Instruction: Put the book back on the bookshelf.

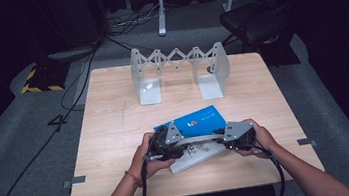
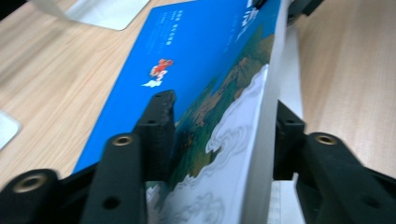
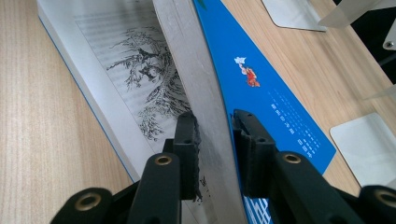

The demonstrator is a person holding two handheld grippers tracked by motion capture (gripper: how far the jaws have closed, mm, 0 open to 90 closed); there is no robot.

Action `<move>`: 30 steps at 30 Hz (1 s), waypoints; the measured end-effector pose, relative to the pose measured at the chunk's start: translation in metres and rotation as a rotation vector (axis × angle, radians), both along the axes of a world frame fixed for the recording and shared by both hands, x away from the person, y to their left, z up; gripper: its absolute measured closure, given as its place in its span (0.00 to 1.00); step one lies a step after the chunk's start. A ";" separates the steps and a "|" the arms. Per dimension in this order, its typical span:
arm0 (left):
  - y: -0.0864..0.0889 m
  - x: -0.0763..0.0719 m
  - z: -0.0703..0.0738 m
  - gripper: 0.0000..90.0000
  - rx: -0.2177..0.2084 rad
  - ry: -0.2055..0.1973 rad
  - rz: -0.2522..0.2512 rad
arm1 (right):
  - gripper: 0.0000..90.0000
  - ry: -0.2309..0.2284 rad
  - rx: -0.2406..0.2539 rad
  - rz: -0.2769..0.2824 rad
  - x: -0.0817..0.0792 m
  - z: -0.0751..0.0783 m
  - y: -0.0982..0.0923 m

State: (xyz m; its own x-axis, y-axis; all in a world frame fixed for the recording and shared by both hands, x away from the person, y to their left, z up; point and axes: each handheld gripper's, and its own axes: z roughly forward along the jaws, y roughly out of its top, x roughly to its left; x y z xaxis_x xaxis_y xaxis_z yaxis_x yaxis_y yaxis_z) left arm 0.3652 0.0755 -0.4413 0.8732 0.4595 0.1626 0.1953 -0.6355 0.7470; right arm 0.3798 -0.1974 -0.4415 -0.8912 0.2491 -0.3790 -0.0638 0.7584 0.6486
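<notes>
We pinch the blue book point(image 1: 196, 121) at both ends with left gripper point(image 2: 219, 135) and right gripper point(image 3: 215, 154), above 1 white book point(image 3: 126, 93).

My desk point(image 1: 115, 120) evenly lit from above, dark surround, high view soft, near claw parts blurred, faint glare on bookend bases point(image 1: 150, 90).

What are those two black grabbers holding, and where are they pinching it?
Both hold the blue book. The left gripper clamps one end, the right gripper the other, each across its thickness, above a white book.
</notes>
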 end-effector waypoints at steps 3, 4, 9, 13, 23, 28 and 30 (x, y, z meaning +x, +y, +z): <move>0.004 0.000 -0.004 0.69 -0.012 0.002 -0.017 | 0.76 0.024 0.037 0.013 0.005 -0.001 -0.003; 0.005 0.001 -0.005 0.70 -0.017 0.009 -0.022 | 0.74 0.033 0.061 0.021 0.007 -0.002 -0.005; 0.011 0.003 -0.009 0.74 -0.033 0.025 -0.043 | 0.64 0.062 0.123 0.019 0.024 -0.015 -0.023; 0.018 0.006 -0.009 0.74 -0.054 0.035 -0.050 | 0.65 0.054 0.133 0.014 0.036 -0.022 -0.040; 0.032 0.011 0.004 0.56 -0.066 0.072 0.055 | 0.80 -0.038 0.076 0.079 0.024 -0.011 -0.028; 0.032 -0.004 0.020 0.39 -0.056 0.020 0.073 | 0.83 -0.040 0.005 0.109 0.018 -0.002 -0.016; 0.024 -0.010 0.026 0.37 -0.052 0.005 0.089 | 0.83 -0.031 -0.004 0.102 0.017 -0.001 -0.013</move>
State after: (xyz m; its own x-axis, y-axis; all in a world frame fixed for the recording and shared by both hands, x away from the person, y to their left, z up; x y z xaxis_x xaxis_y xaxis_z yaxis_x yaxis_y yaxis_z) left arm 0.3551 0.0999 -0.4154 0.8293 0.5430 0.1319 0.2532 -0.5756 0.7776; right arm 0.3964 -0.2107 -0.4423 -0.8996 0.1561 -0.4079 -0.1613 0.7493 0.6423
